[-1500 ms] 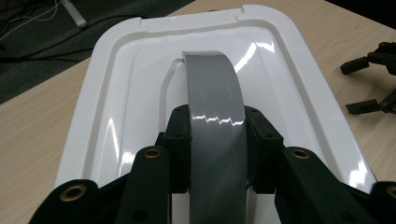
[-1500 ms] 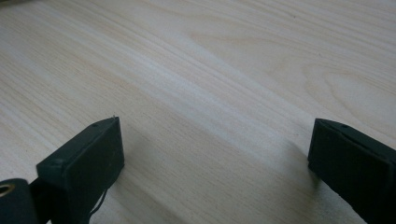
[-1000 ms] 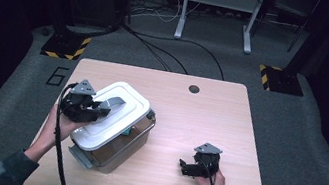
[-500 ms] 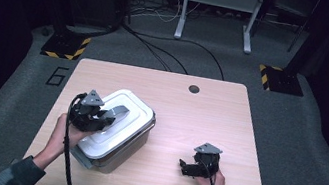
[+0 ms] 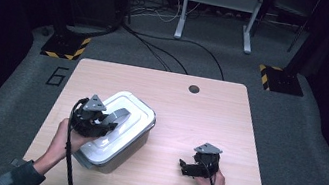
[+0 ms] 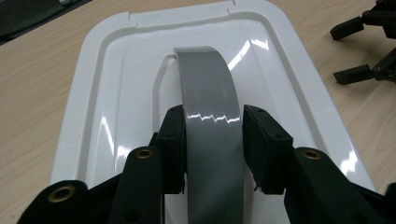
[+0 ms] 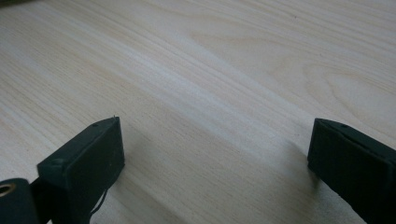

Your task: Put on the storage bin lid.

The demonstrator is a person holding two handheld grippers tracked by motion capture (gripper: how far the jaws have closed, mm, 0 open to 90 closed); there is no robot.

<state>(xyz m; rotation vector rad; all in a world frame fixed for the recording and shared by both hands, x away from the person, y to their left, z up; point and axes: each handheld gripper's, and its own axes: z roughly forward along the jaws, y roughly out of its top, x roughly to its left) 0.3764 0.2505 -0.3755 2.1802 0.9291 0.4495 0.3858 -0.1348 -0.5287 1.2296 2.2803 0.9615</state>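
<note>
Lying under both grippers, the wooden table (image 5: 230, 113) is seen. A grey box (image 5: 131, 142) with a white lid (image 6: 116, 93) sits right below the left gripper (image 6: 212, 135). The grey handle (image 6: 210, 93) is between its jaws, which have just been opening a little; a thin gap shows on one side. Well apart, the right gripper (image 7: 215, 158) is held wide open over bare wood.

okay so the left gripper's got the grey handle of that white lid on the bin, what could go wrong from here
1. The left gripper has just been opening around the grey handle. A lift now might slip off the glossy strap.
2. The white lid sits on the grey bin, which stands askew near the table's front left edge. A sideways tug could drag it.
3. The right gripper rests open, apart from the bin, so nothing steadies it.
</note>
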